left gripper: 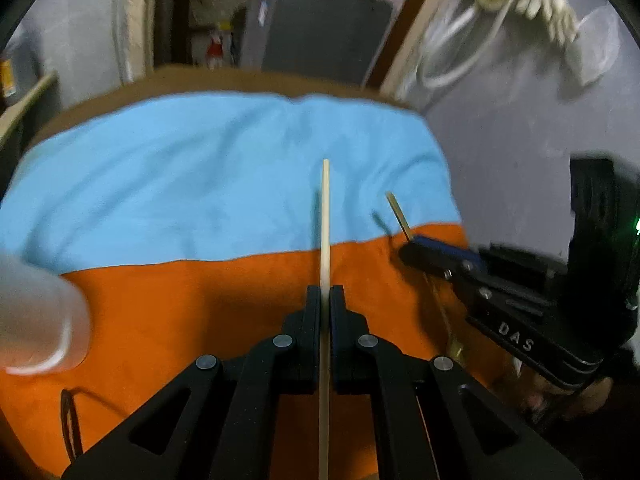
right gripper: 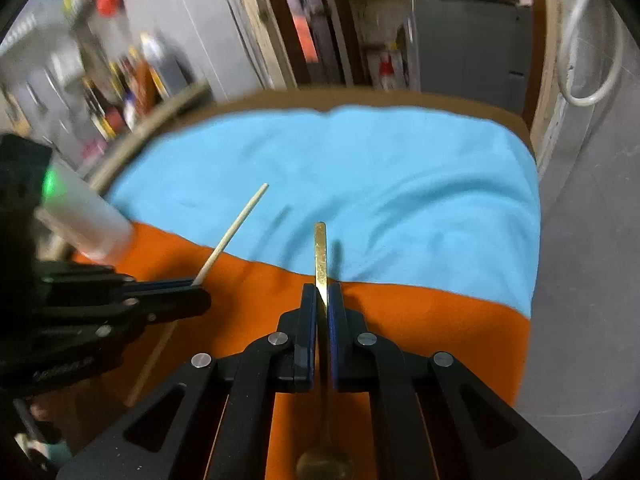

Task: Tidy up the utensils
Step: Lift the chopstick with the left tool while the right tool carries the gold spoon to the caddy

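Both claws are clamping thin stiff stuff mid-shaft above the cloth-covered surface [left gripper: 160,184]: left claw [left gripper: 325,294] pinching 1 light wooden chopstick [left gripper: 325,216], right claw [right gripper: 322,292] gripping a slippery-looking gold spoon [right gripper: 320,252] by its handle.

Blue cloth [right gripper: 360,168] bare ahead, translucent cup [left gripper: 36,312] blocking left side

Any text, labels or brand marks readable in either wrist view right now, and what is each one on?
"DAS": white letters on the black body of the right gripper, seen in the left wrist view.
Pale lettering on the black body of the left gripper, in the right wrist view: too blurred to read.
Packages on the background shelves: too blurred to read.
Nothing else legible.
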Demonstrator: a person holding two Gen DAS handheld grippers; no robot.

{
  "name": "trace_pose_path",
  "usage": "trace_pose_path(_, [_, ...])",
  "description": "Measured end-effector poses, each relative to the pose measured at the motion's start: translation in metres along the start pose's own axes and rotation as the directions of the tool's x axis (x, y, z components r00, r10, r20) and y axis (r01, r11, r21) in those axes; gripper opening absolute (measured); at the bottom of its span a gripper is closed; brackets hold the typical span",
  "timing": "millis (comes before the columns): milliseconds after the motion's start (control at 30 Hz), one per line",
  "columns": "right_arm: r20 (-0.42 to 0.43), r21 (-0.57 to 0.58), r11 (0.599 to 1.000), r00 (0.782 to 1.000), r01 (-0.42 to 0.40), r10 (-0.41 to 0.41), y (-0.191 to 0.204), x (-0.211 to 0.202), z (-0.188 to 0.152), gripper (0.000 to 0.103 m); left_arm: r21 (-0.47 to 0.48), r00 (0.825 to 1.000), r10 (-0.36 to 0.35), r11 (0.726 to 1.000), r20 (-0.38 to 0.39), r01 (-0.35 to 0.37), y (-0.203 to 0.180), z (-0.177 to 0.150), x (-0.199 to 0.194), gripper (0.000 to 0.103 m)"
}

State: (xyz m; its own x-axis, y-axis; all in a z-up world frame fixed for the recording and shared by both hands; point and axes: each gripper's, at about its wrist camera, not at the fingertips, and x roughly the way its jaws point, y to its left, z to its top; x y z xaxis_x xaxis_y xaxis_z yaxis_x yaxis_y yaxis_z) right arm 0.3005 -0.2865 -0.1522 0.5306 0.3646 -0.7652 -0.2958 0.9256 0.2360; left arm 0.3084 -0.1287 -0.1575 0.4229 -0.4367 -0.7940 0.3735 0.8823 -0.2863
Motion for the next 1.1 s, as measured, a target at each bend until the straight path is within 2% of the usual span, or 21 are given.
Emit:
trace_pose_path(67, [0.060, 0.009, 1.000, 0.998, -0.014, 0.013, 0.006, -0.012, -0.008, 0.003, -0.016, 0.995, -0.010, 1.000, 0.100, 0.012, 0.003, -0.009, -0.022, 0.002])
trace_pose_path(133, [0.113, 0.015, 0.999, 0.993, -0.029, 0.027, 0.013, -0.021, -0.012, 0.003, -0.020, 0.983, -0.004, 1.000, 0.185, 0.008, 0.004, -0.018, -0.041, 0.002])
trace_pose_path(233, [0.201, 0.003, 0.999, 0.979, -0.037, 0.035, 0.026, -0.034, -0.021, 0.003, -0.033, 0.962, 0.007, 0.999, 0.274, 0.002, 0.005, -0.031, -0.064, 0.002])
trace_pose_path(433, [0.301, -0.016, 0.999, 0.952, -0.046, 0.049, 0.042, -0.047, -0.021, 0.003, -0.052, 0.916, 0.032, 0.999, 0.400, -0.012, 0.008, -0.041, -0.100, 0.002])
trace_pose_path(700, [0.396, -0.026, 0.998, 0.917, -0.049, 0.055, 0.059, -0.069, -0.014, 0.003, -0.090, 0.853, 0.055, 0.996, 0.519, -0.009, 0.017, -0.045, -0.141, 0.002])
trace_pose_path(800, [0.427, -0.031, 0.998, 0.902, -0.057, 0.065, 0.068, -0.077, -0.008, 0.003, -0.101, 0.826, 0.063, 0.995, 0.561, -0.007, 0.025, -0.042, -0.157, 0.002])
trace_pose_path(933, [0.471, -0.053, 0.996, 0.878, -0.070, 0.087, 0.086, -0.090, 0.004, 0.003, -0.129, 0.777, 0.088, 0.992, 0.623, -0.009, 0.041, -0.037, -0.184, 0.002])
trace_pose_path(1100, [0.537, -0.092, 0.991, 0.833, -0.095, 0.130, 0.116, -0.109, 0.024, 0.003, -0.159, 0.718, 0.130, 0.987, 0.684, -0.028, 0.068, -0.030, -0.215, 0.002])
